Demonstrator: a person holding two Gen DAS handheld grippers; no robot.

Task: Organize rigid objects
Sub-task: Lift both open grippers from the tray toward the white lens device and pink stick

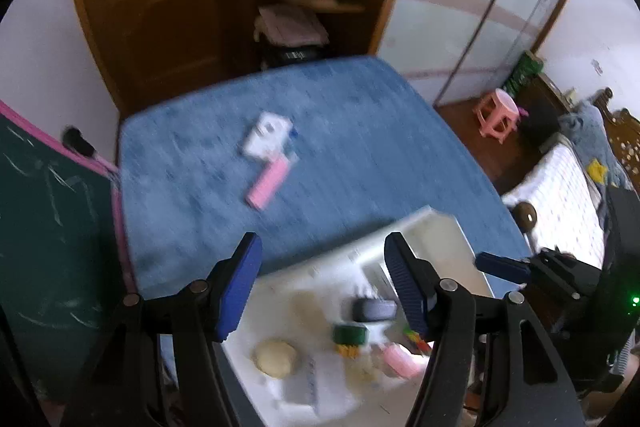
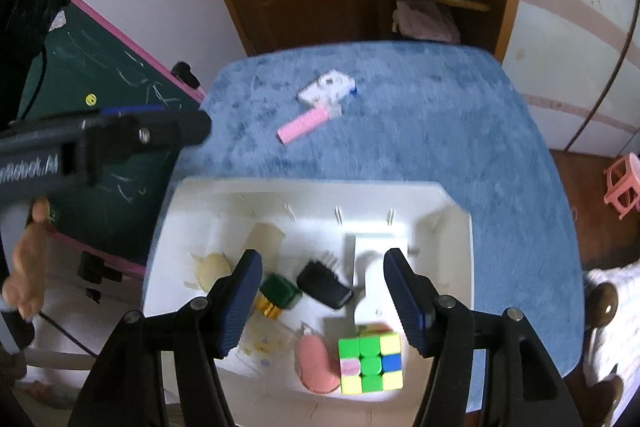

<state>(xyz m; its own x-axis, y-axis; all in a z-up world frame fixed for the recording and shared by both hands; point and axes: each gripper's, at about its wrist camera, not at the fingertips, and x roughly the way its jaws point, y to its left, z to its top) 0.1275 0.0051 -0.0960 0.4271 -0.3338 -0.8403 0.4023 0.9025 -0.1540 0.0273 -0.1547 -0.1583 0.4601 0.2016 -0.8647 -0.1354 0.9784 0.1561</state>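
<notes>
Two blue-padded right tongs (image 2: 323, 303) sit closest to the camera, jaws apart, with nothing pinched between them. They hang over a white tray (image 2: 456, 227) on the blue tabletop (image 2: 500, 147). Going left to right inside the tray, you can see a pale round lump (image 2: 214, 269), a green block (image 2: 280, 291), a black box (image 2: 324, 285), a pink thing (image 2: 316, 363) and a colour cube (image 2: 370, 363) touching it. Farther back on the tabletop, outside the tray, lie a pink comb (image 2: 302, 125) and a small white tape holder (image 2: 326, 87), just beside each other. From the other camera, the left tongs (image 1: 322, 287) are also loose and hold nothing, up above the same tray. That picture is blurry. Off to the left stands a green chalkboard (image 2: 100, 75).
</notes>
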